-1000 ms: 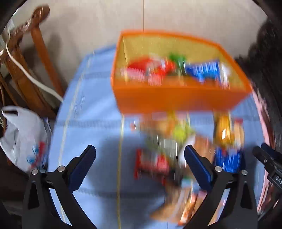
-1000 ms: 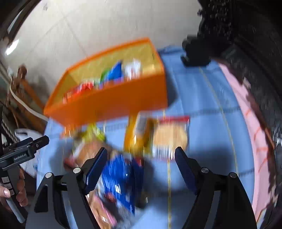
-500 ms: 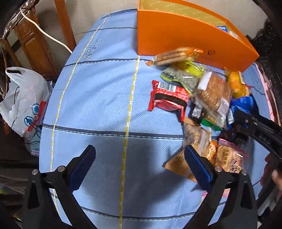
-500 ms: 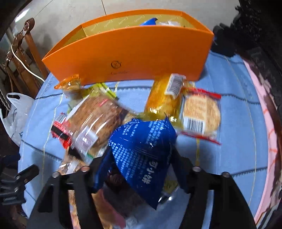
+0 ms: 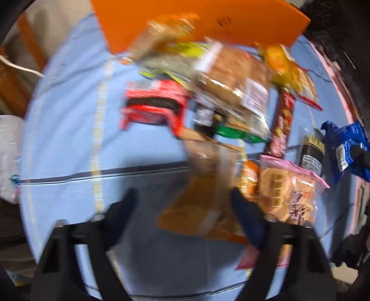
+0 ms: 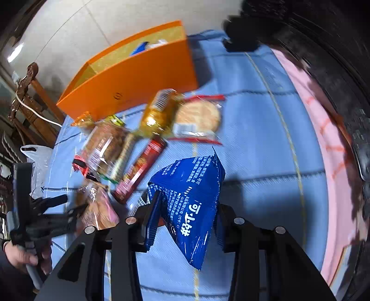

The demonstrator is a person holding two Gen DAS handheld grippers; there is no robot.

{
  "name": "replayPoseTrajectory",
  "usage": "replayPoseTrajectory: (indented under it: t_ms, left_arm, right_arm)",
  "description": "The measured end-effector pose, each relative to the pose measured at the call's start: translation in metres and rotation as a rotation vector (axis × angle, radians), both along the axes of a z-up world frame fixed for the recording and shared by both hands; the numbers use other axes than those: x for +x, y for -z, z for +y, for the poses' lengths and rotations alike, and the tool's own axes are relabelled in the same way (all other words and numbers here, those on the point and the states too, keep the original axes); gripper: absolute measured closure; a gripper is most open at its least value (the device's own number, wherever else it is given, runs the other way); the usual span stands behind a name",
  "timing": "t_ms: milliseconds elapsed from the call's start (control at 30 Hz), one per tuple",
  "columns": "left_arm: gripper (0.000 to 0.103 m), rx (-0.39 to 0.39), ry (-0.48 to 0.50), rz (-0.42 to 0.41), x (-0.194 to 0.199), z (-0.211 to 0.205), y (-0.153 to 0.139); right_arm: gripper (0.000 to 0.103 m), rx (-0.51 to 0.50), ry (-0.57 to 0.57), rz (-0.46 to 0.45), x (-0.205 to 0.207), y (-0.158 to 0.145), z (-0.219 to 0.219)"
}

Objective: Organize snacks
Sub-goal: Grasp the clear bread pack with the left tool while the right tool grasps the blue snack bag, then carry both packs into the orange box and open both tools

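An orange box (image 6: pixel 129 76) stands at the far side of a blue tablecloth (image 6: pixel 254 129), with several snack packets heaped in front of it. My right gripper (image 6: pixel 185 208) is shut on a blue snack bag (image 6: pixel 192 194) and holds it above the cloth; the bag also shows at the right of the left wrist view (image 5: pixel 344 148). My left gripper (image 5: pixel 185 203) is open, low over a brown-orange packet (image 5: pixel 203 201), beside a pink-edged biscuit pack (image 5: pixel 289 194). A red packet (image 5: pixel 152 106) and a bread pack (image 5: pixel 233 76) lie farther off.
A wooden chair (image 6: pixel 27 99) with a white cord and a white plastic bag (image 6: pixel 37 162) stand off the table's left side. A pink cloth edge (image 6: pixel 323 129) and dark carved furniture (image 6: pixel 323 46) border the right. The orange box (image 5: pixel 208 18) holds several packets.
My right gripper has lifted the blue bag up and away from the heap. My left gripper has moved right and forward over the packets, its jaws a little narrower.
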State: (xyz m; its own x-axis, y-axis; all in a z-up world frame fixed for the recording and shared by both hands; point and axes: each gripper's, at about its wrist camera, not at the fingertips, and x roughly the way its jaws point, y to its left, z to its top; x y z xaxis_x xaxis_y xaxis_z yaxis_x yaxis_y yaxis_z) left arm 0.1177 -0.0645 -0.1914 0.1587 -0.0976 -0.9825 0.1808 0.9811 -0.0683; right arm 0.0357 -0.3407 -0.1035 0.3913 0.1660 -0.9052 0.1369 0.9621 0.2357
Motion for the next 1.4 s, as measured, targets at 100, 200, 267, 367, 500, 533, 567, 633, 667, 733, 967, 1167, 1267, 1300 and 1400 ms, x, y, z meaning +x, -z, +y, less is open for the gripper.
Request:
replayPoseTrajectory:
  t_ms: [100, 200, 267, 367, 500, 533, 567, 633, 667, 733, 967, 1167, 1267, 1300, 1400]
  left_arm:
    - [0.052, 0.038, 0.016, -0.028, 0.003, -0.009, 0.002]
    - [0.07, 0.079, 0.055, -0.051, 0.001, -0.015, -0.003]
    - [0.074, 0.062, 0.021, -0.047, 0.0, -0.006, -0.013]
    - [0.074, 0.005, -0.009, -0.096, -0.004, 0.011, -0.041]
    - [0.074, -0.076, -0.062, -0.153, -0.003, 0.035, -0.081]
    - [0.074, -0.089, -0.075, -0.178, 0.001, 0.04, -0.094]
    - [0.074, -0.092, -0.078, -0.195, 0.009, 0.036, -0.102]
    - [0.074, -0.109, -0.084, -0.23, 0.028, 0.04, -0.117]
    - [0.074, -0.125, -0.092, -0.25, 0.038, 0.042, -0.128]
    - [0.074, -0.149, -0.097, -0.287, 0.064, 0.044, -0.149]
    - [0.074, -0.164, -0.11, -0.341, 0.149, 0.027, -0.173]
    - [0.048, -0.111, -0.155, -0.317, 0.22, 0.014, -0.152]
    - [0.004, 0.026, -0.245, -0.337, 0.232, 0.017, -0.141]
    - [0.004, 0.022, -0.239, -0.346, 0.23, 0.018, -0.14]
    - [0.004, 0.006, -0.2, -0.302, 0.219, 0.027, -0.128]
  right_arm:
    - [0.062, -0.005, -0.006, -0.005, -0.003, -0.002, 0.003]
    - [0.063, 0.018, -0.02, -0.026, 0.0, -0.007, 0.008]
    - [0.063, 0.037, -0.031, -0.05, 0.005, -0.015, 0.014]
    - [0.063, 0.058, -0.053, -0.089, 0.013, -0.03, 0.021]
    - [0.063, 0.067, -0.079, -0.134, 0.027, -0.051, 0.029]
    - [0.063, 0.065, -0.087, -0.144, 0.03, -0.055, 0.031]
    - [0.063, 0.057, -0.101, -0.164, 0.038, -0.063, 0.034]
    - [0.063, 0.049, -0.112, -0.195, 0.048, -0.075, 0.038]
    - [0.063, 0.045, -0.116, -0.226, 0.059, -0.087, 0.039]
    - [0.063, 0.041, -0.115, -0.269, 0.073, -0.101, 0.04]
    - [0.062, 0.023, -0.086, -0.377, 0.151, -0.132, 0.043]
    - [0.056, 0.007, -0.012, -0.348, 0.23, -0.099, 0.047]
    - [0.033, -0.013, 0.039, -0.282, 0.245, -0.081, 0.046]
    - [0.03, -0.008, 0.032, -0.294, 0.241, -0.079, 0.047]
    - [0.02, -0.034, 0.053, -0.309, 0.219, -0.074, 0.044]
